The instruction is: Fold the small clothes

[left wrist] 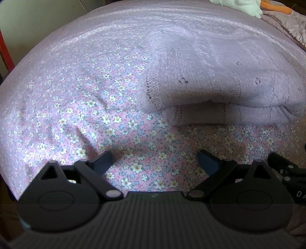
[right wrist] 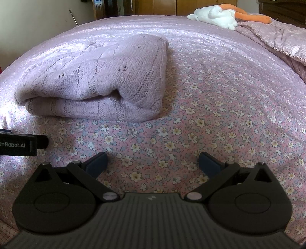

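The lilac knit sweater lies folded in layers on the floral bedspread, and both the left gripper and right gripper sit just short of it, fingers apart and empty, suggesting the fold is done

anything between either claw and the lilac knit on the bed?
Nothing visible. Both the left claw and the right claw are open over bare floral bedsheet, and the folded lilac knit lies just ahead with only sheet between. The white plush toy sits far behind, out of the path.
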Tool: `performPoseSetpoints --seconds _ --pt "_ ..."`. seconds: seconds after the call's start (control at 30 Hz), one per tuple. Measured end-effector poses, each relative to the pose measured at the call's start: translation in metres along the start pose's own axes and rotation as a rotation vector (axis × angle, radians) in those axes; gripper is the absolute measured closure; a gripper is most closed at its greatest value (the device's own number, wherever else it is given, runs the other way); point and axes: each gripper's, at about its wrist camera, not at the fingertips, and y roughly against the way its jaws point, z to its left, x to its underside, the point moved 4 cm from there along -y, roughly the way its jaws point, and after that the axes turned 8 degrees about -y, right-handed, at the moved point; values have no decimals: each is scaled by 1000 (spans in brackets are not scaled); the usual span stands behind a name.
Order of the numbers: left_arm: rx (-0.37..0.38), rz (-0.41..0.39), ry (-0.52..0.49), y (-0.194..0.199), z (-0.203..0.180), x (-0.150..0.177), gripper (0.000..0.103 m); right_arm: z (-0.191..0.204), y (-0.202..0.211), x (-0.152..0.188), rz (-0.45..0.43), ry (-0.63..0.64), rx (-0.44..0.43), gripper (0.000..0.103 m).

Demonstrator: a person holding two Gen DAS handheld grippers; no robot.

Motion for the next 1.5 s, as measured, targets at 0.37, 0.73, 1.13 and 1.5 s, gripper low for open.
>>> performPoseSetpoints --seconds 0.37,0.73,1.13,1.5 --pt "3 8 9 -1 0 1 4 0 0 0 2 5 0 0" --pt "4 13 12 -2 0 1 4 -1 1 0 1 7 1 0" --pt "6 20 10 -5 1 -2 4 0 1 1 0 7 0 0" --pt "6 19 10 -4 2 -1 4 0 2 1 -2 8 1 0"
